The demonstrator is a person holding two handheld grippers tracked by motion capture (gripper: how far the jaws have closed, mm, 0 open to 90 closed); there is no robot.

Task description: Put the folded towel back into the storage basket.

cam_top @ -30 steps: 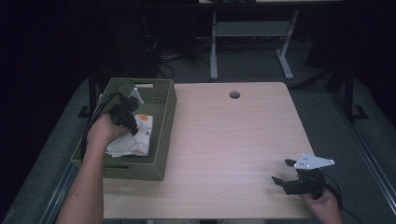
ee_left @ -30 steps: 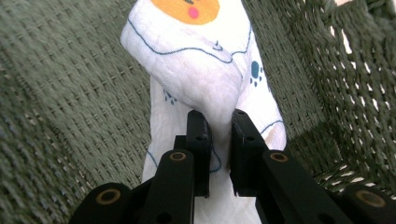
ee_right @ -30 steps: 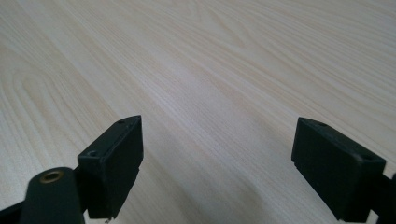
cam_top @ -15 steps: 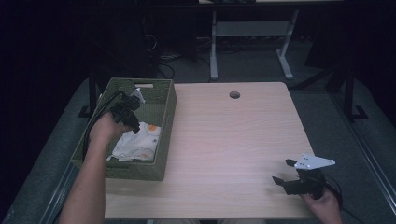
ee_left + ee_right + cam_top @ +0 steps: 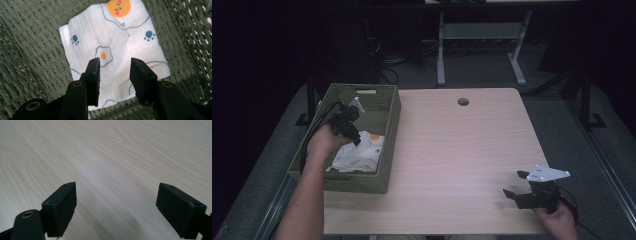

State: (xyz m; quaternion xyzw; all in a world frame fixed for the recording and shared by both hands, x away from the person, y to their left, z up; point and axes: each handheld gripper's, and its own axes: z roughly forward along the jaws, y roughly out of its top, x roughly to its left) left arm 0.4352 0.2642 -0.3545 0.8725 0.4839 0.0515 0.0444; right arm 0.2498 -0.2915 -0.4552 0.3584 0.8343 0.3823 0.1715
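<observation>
A white cloth (image 5: 362, 152) printed with fried eggs and blue paw prints lies folded on the floor of a green woven basket (image 5: 357, 183) at the table's left. My left gripper (image 5: 355, 136) hovers just above the cloth and points down at it. In the left gripper view its jaws (image 5: 115, 67) have just been opening and stand apart with nothing between them; the cloth (image 5: 112, 37) lies below them. My right gripper (image 5: 514, 183) rests near the table's front right edge, open wide over bare wood (image 5: 115, 195).
The basket's woven walls (image 5: 30, 50) close in around the cloth on all sides. The light wooden table (image 5: 462, 150) has a round cable hole (image 5: 463, 101) at the back. Dark floor and a desk frame (image 5: 477, 35) lie beyond.
The left gripper's jaws have opened and let go of the cloth, which has settled flatter in the basket. The left hand lifted slightly. The right gripper has kept still.
</observation>
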